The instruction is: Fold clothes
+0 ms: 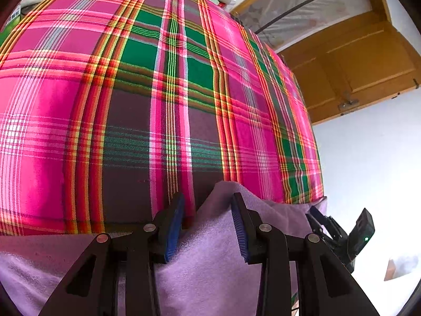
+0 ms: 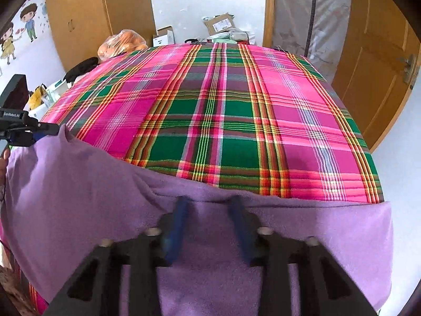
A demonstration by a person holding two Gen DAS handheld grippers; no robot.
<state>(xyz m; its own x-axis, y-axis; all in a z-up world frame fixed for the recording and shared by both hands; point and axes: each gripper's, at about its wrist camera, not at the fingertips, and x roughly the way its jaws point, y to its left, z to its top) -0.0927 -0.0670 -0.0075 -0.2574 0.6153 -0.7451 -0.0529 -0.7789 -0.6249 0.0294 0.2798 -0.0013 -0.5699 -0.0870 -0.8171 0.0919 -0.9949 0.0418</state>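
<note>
Left wrist view, left hand-held gripper [image 1: 208, 205] astride lilac cloth [image 1: 210, 263], plaid bedspread [image 1: 158, 92]

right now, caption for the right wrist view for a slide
Right gripper over a purple garment at the near edge of a plaid bedspread.

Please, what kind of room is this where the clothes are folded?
Probably a bedroom in a home. A plaid cover lies over a wide bed-like surface, wooden wardrobe doors stand behind it, and a cartoon sticker of children decorates the wall.
</note>
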